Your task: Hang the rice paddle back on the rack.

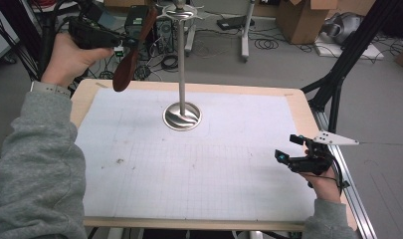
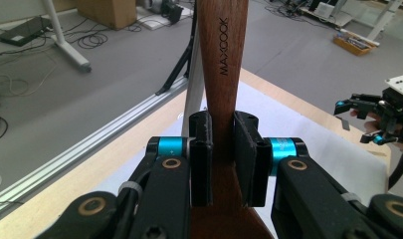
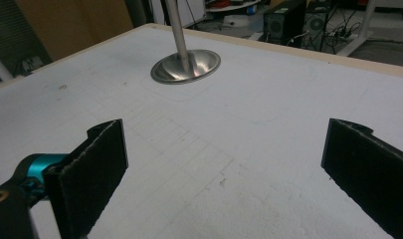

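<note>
The left gripper (image 2: 222, 164) pinches a dark brown wooden spatula (image 2: 222, 64) by its handle, above the desk's (image 1: 298, 107) far left corner. The right gripper (image 3: 224, 164) stands spread wide, holding nothing, near the right edge.

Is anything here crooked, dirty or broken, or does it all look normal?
Nothing looks broken or spilled. The wooden utensil hangs tilted in the air, clamped in the left gripper beside the metal stand, not hung on it. The white mat carries a small dark smudge near its left side. The right gripper rests open above the mat.

Lab: cables (image 1: 209, 50) across floor, cardboard boxes (image 1: 303, 17), gridded test table (image 1: 199, 164).
</note>
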`<control>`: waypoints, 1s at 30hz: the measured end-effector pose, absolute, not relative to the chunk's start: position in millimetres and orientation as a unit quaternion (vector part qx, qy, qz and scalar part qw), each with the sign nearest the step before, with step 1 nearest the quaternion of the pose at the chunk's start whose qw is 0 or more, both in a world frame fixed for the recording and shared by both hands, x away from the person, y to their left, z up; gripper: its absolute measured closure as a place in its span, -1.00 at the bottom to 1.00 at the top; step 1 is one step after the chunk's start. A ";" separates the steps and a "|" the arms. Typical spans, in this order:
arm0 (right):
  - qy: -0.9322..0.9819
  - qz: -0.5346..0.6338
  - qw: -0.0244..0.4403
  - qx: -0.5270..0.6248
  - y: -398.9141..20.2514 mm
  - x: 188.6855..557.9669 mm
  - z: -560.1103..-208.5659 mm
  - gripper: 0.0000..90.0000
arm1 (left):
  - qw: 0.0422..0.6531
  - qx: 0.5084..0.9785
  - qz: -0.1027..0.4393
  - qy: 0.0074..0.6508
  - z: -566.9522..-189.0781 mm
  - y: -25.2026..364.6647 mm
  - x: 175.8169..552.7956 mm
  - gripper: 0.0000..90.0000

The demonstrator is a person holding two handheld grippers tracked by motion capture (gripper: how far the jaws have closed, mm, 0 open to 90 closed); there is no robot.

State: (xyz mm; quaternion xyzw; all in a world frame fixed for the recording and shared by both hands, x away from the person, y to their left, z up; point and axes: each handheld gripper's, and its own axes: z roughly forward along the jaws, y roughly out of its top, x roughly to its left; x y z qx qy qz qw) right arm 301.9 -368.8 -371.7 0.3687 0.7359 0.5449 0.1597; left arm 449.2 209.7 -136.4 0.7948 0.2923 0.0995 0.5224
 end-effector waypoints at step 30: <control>0.735 0.544 0.157 0.373 -370.5 302.8 -372.6 -0.93 | 0.538 0.786 0.101 0.287 -148.2 202.6 454.5 0.73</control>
